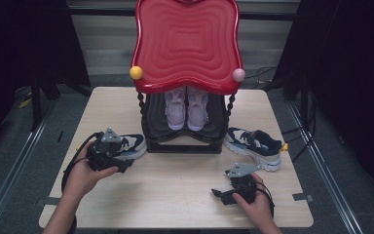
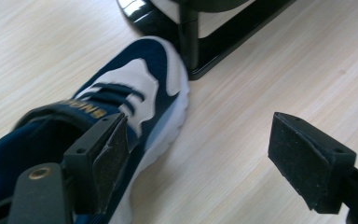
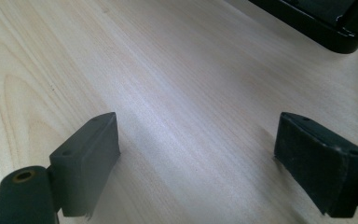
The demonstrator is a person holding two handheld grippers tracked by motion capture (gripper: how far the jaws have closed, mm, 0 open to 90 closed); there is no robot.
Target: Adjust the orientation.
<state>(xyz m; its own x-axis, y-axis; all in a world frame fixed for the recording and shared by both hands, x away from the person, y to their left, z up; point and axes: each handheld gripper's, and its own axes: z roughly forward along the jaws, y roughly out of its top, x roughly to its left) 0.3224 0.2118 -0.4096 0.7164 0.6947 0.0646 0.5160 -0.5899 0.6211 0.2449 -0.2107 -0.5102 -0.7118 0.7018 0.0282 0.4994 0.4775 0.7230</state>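
A navy and white sneaker [image 1: 135, 145] lies on the wooden table [image 1: 175, 187], just left of a black shoe rack [image 1: 216, 127]. My left gripper [image 1: 118, 157] hovers over its heel end. In the left gripper view the jaws of this gripper [image 2: 198, 149] stand open: the left jaw overlaps the sneaker's [image 2: 140, 79] collar, the right jaw is over bare wood, and neither pad presses on it. A matching sneaker [image 1: 253, 145] lies right of the rack. My right gripper [image 1: 220, 194] rests open near the front right, nothing between its jaws [image 3: 198, 154].
The rack has a wavy red top [image 1: 187, 44] with a yellow ball [image 1: 136, 72] and a pink ball [image 1: 238, 74] at its corners. A pair of lilac shoes [image 1: 187, 108] sits on its lower shelf. The rack's black base [image 2: 223, 42] [image 3: 317, 18] stands close ahead of both grippers.
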